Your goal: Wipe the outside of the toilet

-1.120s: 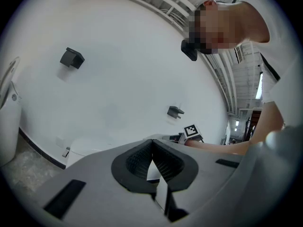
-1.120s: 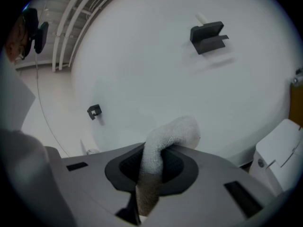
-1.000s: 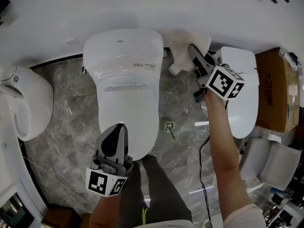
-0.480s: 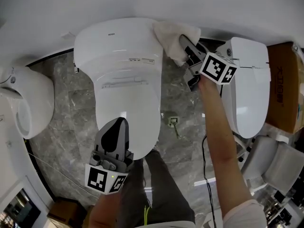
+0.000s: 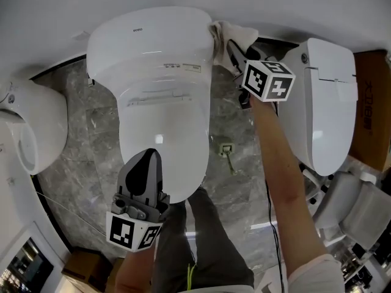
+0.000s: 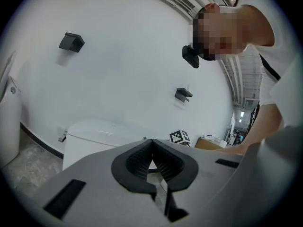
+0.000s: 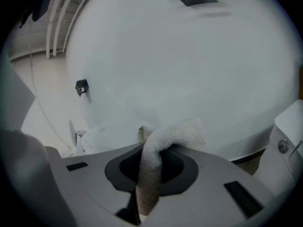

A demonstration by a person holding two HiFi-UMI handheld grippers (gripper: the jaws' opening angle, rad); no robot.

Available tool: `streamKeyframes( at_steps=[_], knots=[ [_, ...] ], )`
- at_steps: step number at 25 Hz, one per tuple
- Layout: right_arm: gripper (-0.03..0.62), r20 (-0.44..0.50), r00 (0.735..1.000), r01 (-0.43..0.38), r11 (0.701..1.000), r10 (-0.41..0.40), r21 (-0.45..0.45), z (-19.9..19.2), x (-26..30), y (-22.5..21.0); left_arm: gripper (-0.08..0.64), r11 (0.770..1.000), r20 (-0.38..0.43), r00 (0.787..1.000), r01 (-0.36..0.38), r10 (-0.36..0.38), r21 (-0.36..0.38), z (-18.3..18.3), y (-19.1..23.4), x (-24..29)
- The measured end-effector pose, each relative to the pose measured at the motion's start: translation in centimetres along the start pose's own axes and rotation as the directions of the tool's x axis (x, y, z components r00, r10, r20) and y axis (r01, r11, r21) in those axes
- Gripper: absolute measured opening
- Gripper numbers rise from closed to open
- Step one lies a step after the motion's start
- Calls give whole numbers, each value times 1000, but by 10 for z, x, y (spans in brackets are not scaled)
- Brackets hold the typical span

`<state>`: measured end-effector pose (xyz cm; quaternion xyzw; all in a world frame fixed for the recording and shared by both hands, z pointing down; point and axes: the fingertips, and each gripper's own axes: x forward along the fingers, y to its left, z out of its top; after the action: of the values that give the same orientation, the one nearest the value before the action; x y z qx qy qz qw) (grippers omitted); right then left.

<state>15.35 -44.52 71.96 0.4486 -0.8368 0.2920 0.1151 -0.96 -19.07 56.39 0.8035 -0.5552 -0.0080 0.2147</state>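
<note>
A white toilet [image 5: 160, 96] with its lid down fills the middle of the head view; its tank end meets the white wall at the top. My right gripper [image 5: 233, 46] is shut on a white cloth [image 5: 233, 33] and presses it against the toilet's upper right corner beside the tank. In the right gripper view the cloth [image 7: 158, 155] hangs folded between the jaws of that right gripper [image 7: 150, 171]. My left gripper [image 5: 145, 168] hovers over the front tip of the toilet lid, jaws shut with nothing in them; the left gripper [image 6: 152, 156] looks toward the tank [image 6: 102, 136].
A second white toilet [image 5: 321, 102] stands to the right, and a third fixture [image 5: 27, 130] to the left. A cardboard box [image 5: 372, 112] sits at the far right. The floor [image 5: 91, 163] is grey marble with a small fitting [image 5: 226, 149]. The person's legs [image 5: 195, 243] stand below the toilet.
My right gripper has carried the cloth left and up, from the gap between the two toilets onto the middle toilet's rear right corner. The left gripper has stayed put.
</note>
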Motion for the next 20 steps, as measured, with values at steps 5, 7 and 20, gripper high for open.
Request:
streamKeyframes(
  at_steps=[5, 7, 20],
  knots=[
    [71, -14, 1000, 20, 996, -21, -88, -13, 14, 4, 18, 1000, -2, 1000, -9, 9, -21, -17, 11, -3],
    [71, -23, 999, 31, 993, -34, -115, -17, 16, 4, 18, 1000, 0, 1000, -10, 10, -25, -21, 13, -3],
    [71, -86, 988, 97, 950, -128, -298, -52, 41, -1, 18, 999, -3, 1000, -13, 13, -30, -35, 26, 3]
  ],
)
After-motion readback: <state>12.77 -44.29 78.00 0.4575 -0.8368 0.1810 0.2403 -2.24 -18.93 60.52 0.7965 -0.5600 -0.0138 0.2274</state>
